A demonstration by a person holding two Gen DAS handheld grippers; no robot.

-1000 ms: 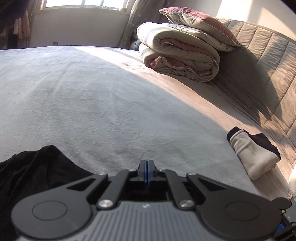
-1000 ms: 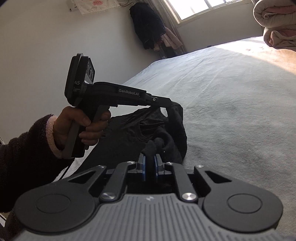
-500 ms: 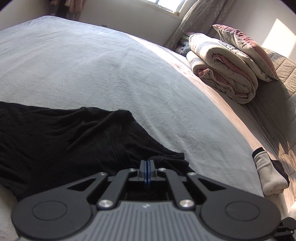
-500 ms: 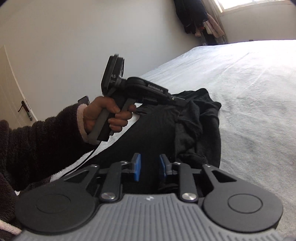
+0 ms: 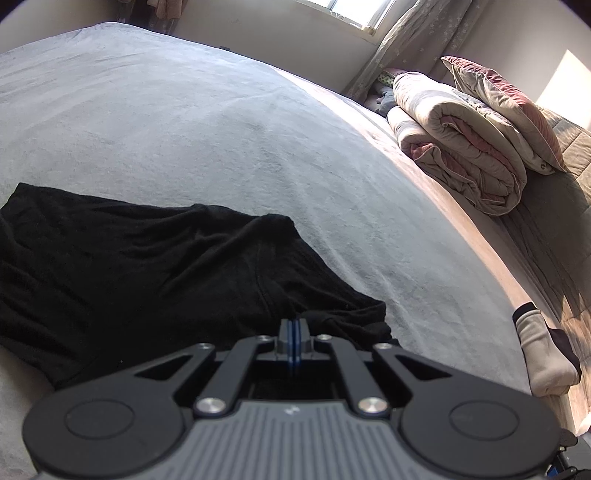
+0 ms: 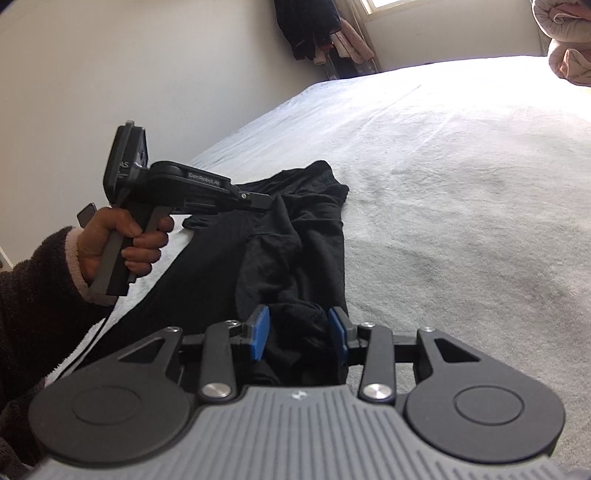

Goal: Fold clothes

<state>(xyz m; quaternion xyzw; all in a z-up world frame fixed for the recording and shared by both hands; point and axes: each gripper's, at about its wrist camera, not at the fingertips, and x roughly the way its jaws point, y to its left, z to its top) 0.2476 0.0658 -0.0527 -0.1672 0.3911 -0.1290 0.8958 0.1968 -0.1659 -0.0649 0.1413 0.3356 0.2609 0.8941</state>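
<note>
A black garment (image 5: 129, 266) lies spread on the grey bed (image 5: 184, 122), partly folded over itself. My left gripper (image 5: 294, 332) is shut on the black garment's near edge, low over the bed. In the right wrist view the garment (image 6: 295, 240) lies bunched in a long strip. My right gripper (image 6: 298, 332) is open, its blue pads (image 6: 258, 332) on either side of a fold of the cloth without pinching it. The left gripper (image 6: 258, 199) shows there too, held in a hand, its tip on the cloth.
A folded quilt (image 5: 461, 147) with a pillow (image 5: 506, 107) on top sits at the bed's far right by the headboard. A small folded white and black piece (image 5: 543, 354) lies at the right edge. Dark clothes (image 6: 310, 29) hang by the wall.
My right gripper has opened and let go of the garment. My left gripper has carried its edge across and down, so the garment now lies spread on the bed.
</note>
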